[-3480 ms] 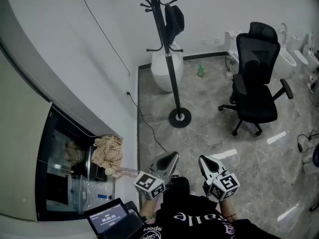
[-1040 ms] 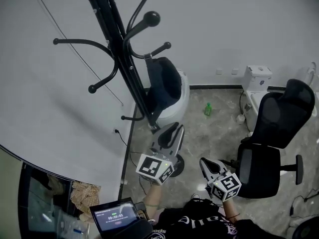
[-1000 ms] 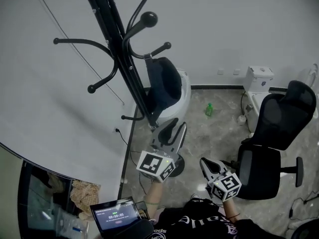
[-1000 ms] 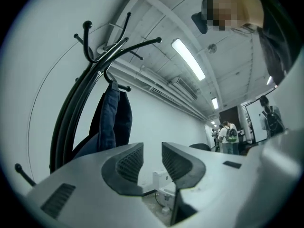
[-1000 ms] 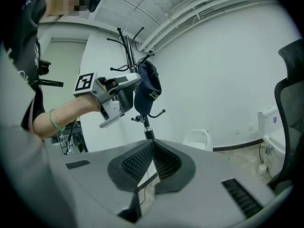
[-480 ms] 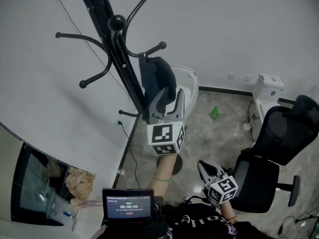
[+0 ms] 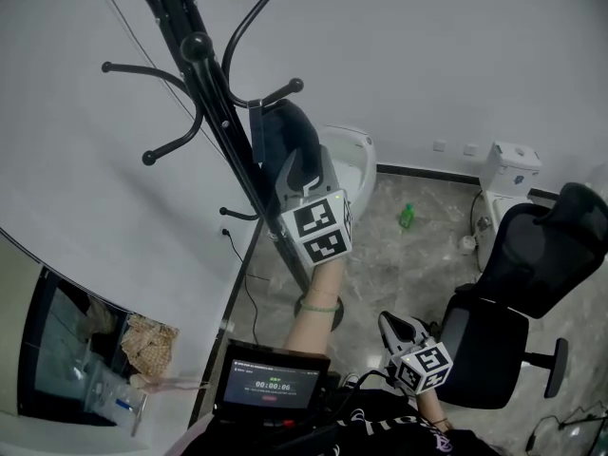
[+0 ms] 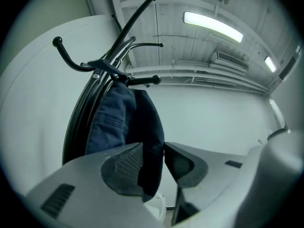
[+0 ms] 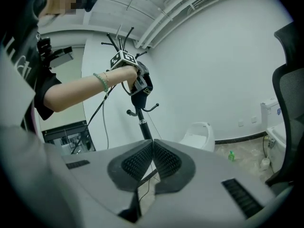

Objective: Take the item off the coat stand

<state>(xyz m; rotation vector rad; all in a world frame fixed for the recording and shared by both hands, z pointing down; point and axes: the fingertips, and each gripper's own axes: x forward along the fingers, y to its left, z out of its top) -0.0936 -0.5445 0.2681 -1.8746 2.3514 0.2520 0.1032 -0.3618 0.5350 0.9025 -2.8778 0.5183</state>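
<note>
The item is a dark blue garment (image 8: 124, 122), apparently denim. It hangs from a hook of the coat stand (image 7: 217, 103), directly ahead of the left gripper (image 8: 153, 146).

- **Handling (judged):** light, soft and limp. It may snag on the hook, so grip a folded edge and lift upward.
- **Left jaws:** closing, with the garment's lower edge between them, not yet clamped.
- **Right gripper (image 9: 152, 145):** jaws pressed together, empty.

The left gripper view shows the cloth between the jaws. In the head view the gripper body hides this.

I'm in what looks like a bare office back room or fittings showroom: a white toilet (image 7: 350, 158) at twelve o'clock, a second toilet (image 7: 509, 167) at two, an office chair (image 7: 532, 274) at four, a marble floor (image 7: 399, 264), and a coat stand (image 7: 214, 98) at eleven.
</note>
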